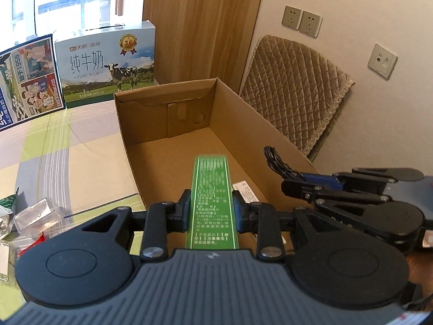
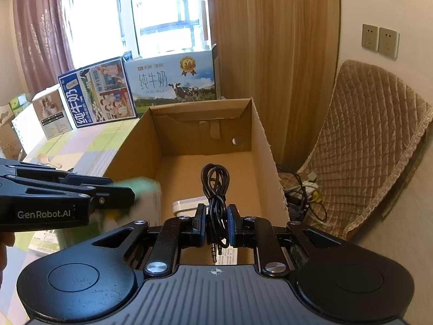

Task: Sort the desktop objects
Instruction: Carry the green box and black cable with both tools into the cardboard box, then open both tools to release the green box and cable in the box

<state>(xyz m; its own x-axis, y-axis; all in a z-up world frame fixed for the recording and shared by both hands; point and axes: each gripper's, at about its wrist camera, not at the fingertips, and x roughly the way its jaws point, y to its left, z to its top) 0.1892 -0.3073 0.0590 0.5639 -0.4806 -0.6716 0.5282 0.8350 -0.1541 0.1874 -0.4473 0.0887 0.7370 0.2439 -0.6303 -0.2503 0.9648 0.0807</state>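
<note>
Both hand-held grippers, left (image 1: 210, 211) grasping a green box (image 1: 211, 189), right (image 2: 216, 223) pinching a coiled cable (image 2: 215, 187), hovered over the cardboard box (image 1: 167, 124); simultaneous release risked tangling.

Bright window (image 2: 165, 13), mauve curtain (image 2: 40, 27), wood panel (image 1: 200, 24), white wall, quilted chair (image 2: 373, 140), perhaps.

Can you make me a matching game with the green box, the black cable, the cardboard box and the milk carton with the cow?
Things:
1. green box
2. black cable
3. cardboard box
4. milk carton

Places:
A. standing on the table behind the open box
B. held in the left gripper
C. open on top, on the table
D. held in the right gripper

Pairs: 1-B, 2-D, 3-C, 4-A
</note>
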